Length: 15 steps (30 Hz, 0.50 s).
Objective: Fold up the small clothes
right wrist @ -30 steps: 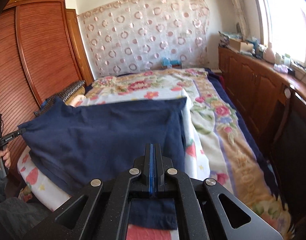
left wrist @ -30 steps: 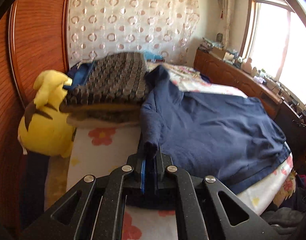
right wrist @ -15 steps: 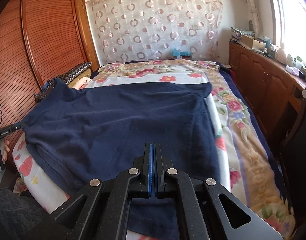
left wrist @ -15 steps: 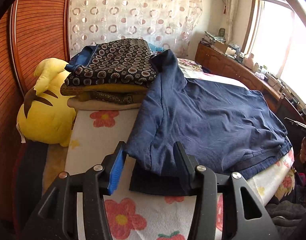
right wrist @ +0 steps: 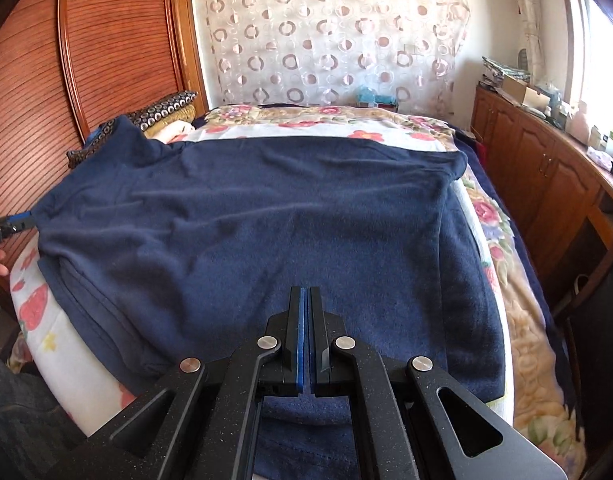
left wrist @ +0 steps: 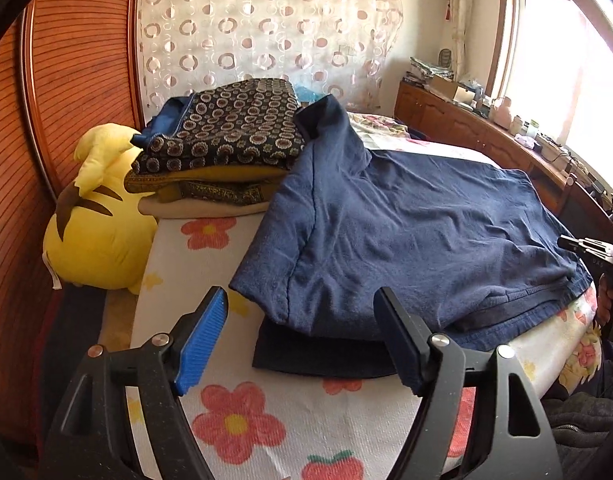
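- One bed (left wrist: 274,432) with a white flower-print cover fills most of both views; reddish slatted wood panelling (left wrist: 78,80) stands along its left side, a sheer curtain with ring patterns (right wrist: 326,40) hangs at the far end, and a wooden cabinet run (right wrist: 546,168) under a bright window lines the right.
- Spread across the near half of the bed lies a navy shirt (right wrist: 266,240), its body flat and one edge doubled over on the left.
- Far left of the shirt sits a stack of folded patterned clothes (left wrist: 222,152), touching the shirt's raised collar.
- Beside that stack, against the panelling, rests a yellow plush toy (left wrist: 94,232).
- Left gripper (left wrist: 302,340) is just above the shirt's near-left corner, fingers spread wide apart with nothing between them.
- Right gripper (right wrist: 305,340) sits low over the shirt's near edge, fingers pressed together; whether cloth is pinched between them cannot be told.
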{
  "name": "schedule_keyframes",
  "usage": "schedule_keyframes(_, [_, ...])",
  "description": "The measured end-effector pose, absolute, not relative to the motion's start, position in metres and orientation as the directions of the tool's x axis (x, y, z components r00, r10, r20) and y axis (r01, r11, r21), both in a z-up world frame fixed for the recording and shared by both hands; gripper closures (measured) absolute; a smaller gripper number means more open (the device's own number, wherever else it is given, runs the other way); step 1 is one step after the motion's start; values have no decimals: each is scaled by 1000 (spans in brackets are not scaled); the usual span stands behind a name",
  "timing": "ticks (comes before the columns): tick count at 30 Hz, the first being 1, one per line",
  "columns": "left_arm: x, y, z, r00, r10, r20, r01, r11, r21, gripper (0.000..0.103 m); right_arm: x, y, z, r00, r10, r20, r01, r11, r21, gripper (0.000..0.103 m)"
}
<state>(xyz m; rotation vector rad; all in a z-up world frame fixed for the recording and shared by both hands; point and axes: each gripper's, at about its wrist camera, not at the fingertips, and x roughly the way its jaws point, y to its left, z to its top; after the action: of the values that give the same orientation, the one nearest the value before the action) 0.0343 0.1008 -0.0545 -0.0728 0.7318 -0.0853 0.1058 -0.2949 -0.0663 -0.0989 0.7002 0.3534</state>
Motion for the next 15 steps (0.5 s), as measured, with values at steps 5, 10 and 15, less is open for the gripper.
schedule_keyframes(5, [34,102,-54,748,-76,-659,29,996,-81,27,108,-289,-78,704,251,-664,-330,944,7,101])
schedule_keyframes(10, [37,118,-61,744,-50,-666,-31,993,-110,27,100,-287,-81,732,243,-637,-320,948,-6,98])
schedule_keyframes(15, [34,125,-69,730,-60,-681,-39,991,-129,27,96,-284,-85,754,239,-612,-307,952,-7,96])
